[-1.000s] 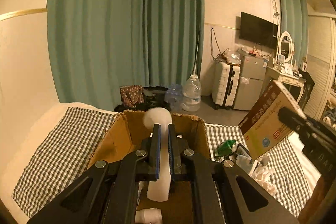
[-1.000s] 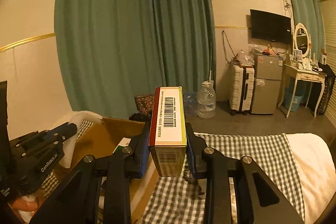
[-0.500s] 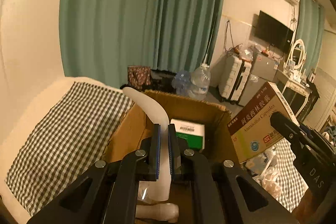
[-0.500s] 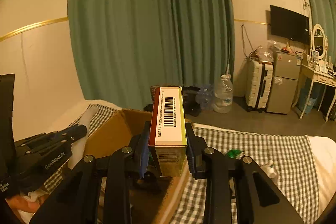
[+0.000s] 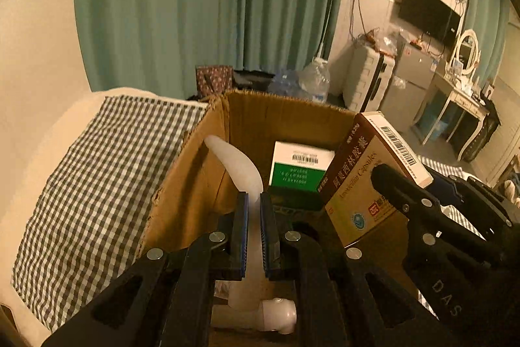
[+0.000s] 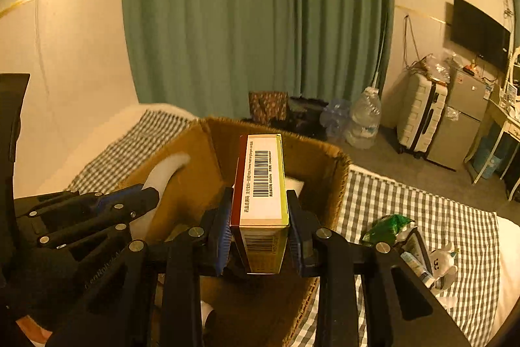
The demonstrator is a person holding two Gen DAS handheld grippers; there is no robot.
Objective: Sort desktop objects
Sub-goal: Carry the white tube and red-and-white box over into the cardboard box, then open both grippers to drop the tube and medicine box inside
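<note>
My left gripper (image 5: 254, 200) is shut on a white curved plastic piece (image 5: 240, 168) and holds it over the open cardboard box (image 5: 195, 171). My right gripper (image 6: 260, 200) is shut on a brown and gold medicine box (image 6: 261, 184) with a barcode, also held above the cardboard box (image 6: 328, 165). The medicine box also shows in the left wrist view (image 5: 360, 184), in the right gripper there (image 5: 406, 200). A green and white carton (image 5: 300, 168) lies inside the cardboard box. The left gripper with the white piece (image 6: 162, 178) shows at the left of the right wrist view.
The cardboard box sits on a checked cloth (image 5: 94, 165). A green packet (image 6: 386, 226) and small white items (image 6: 442, 262) lie on the cloth (image 6: 455, 223) to the right. Curtains, water bottles (image 6: 364, 119), a suitcase and a dresser stand beyond.
Both grippers have moved forward and down over the cardboard box with their objects still held. The medicine box has come closer to the left gripper.
</note>
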